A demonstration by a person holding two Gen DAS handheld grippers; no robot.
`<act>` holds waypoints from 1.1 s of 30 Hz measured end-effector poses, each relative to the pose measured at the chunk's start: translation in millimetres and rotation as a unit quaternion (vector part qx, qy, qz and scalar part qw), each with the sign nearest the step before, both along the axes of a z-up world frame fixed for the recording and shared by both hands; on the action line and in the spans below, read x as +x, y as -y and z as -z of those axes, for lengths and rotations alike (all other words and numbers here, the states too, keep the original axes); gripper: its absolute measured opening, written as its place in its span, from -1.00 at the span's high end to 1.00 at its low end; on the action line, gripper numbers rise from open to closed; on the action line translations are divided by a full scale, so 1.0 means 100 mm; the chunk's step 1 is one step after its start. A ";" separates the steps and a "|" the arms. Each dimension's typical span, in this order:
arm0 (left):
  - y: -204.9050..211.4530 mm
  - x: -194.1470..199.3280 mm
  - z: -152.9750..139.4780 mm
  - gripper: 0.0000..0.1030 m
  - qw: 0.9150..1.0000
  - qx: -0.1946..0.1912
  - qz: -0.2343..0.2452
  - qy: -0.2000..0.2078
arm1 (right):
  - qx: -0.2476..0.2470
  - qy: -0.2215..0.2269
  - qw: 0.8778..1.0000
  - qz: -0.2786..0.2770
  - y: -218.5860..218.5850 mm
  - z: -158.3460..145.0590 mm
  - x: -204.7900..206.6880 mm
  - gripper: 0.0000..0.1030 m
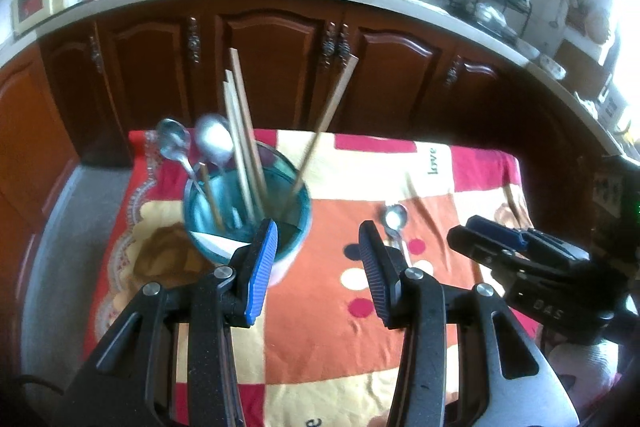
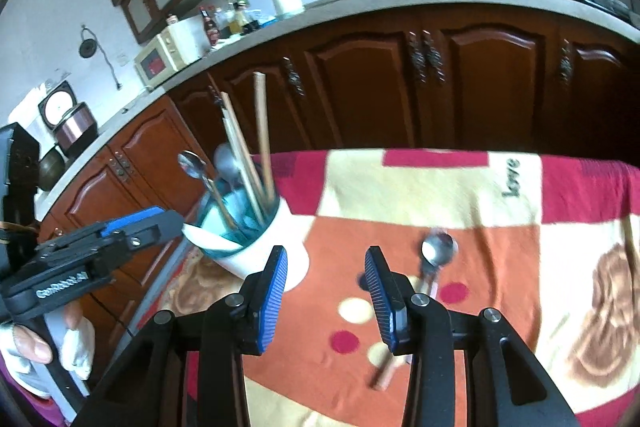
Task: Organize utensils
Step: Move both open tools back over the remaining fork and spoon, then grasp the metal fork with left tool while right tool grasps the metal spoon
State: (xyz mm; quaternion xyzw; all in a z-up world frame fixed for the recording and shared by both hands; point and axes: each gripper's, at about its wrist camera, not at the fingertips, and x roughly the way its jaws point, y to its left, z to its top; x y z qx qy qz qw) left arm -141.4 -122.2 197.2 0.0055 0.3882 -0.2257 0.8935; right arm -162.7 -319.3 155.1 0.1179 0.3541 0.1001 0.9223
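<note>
Both the left gripper (image 1: pixel 318 267) and right gripper (image 2: pixel 326 293) hover half-open and empty, the right probably lining up on the steel spoon (image 2: pixel 436 253) lying right of the teal-lined utensil cup (image 2: pixel 248 227).

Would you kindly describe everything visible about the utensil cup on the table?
The utensil cup is a round tumbler, white outside and teal inside, apparently ceramic or plastic. It stands upright on the patchwork tablecloth near its left edge. Out of it rise several wooden chopsticks, two metal spoons bowl-up and a white piece lying against the near rim. Neither gripper touches it.
</note>
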 end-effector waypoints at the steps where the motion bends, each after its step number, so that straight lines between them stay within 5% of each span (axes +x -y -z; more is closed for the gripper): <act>1: 0.05 -0.02 0.03 0.19 1.000 0.000 0.005 -0.003 | -0.002 -0.004 1.000 0.004 0.05 0.04 -0.02 0.26; 11: 0.51 -0.13 0.48 0.19 0.998 0.026 0.045 -0.047 | -0.004 -0.077 0.995 0.056 0.56 0.70 0.03 0.26; 19: 0.64 -0.07 0.74 0.19 0.995 0.040 0.056 -0.073 | -0.004 -0.119 0.992 0.050 0.61 1.20 0.44 0.54; 33: 0.75 0.04 0.96 0.19 0.992 0.044 0.055 -0.103 | -0.075 -0.140 0.984 0.075 0.56 1.42 0.71 0.89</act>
